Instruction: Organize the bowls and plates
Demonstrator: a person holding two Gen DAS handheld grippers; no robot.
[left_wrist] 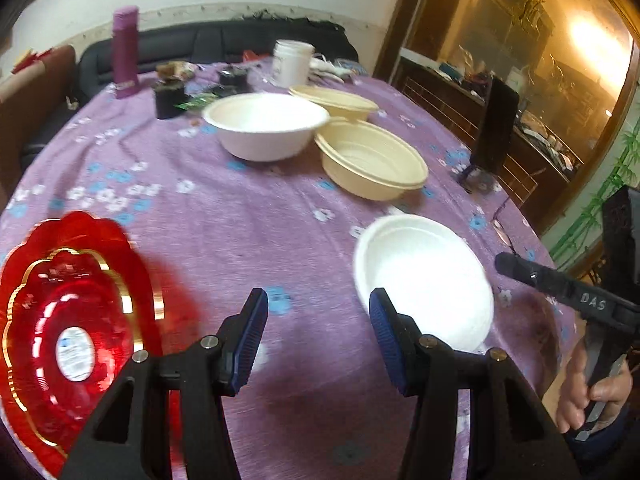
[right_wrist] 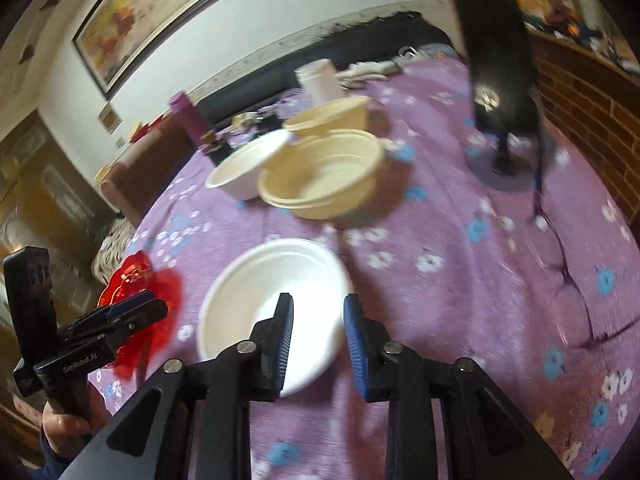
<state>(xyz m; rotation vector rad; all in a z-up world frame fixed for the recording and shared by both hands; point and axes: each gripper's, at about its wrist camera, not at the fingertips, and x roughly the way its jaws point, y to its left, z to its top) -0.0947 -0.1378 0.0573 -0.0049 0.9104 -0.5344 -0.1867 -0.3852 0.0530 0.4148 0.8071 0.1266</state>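
A white bowl (left_wrist: 424,280) (right_wrist: 256,304) sits on the purple flowered cloth near the front edge. My right gripper (right_wrist: 318,320) hovers over its near right rim, open, with a gap at both pads. In the left wrist view the right gripper (left_wrist: 505,263) ends just right of that bowl. A red plate with gold trim (left_wrist: 72,320) (right_wrist: 132,276) lies at the left. My left gripper (left_wrist: 318,320) stands open over bare cloth between plate and bowl. Further back are a second white bowl (left_wrist: 266,124) and two cream bowls (left_wrist: 372,160) (left_wrist: 332,100).
A purple flask (left_wrist: 126,52), a white jar (left_wrist: 292,62) and small black pots (left_wrist: 170,98) crowd the table's far side. A black stand (left_wrist: 496,128) rises at the right edge, with spectacles (right_wrist: 560,264) lying near it. A dark sofa runs behind the table.
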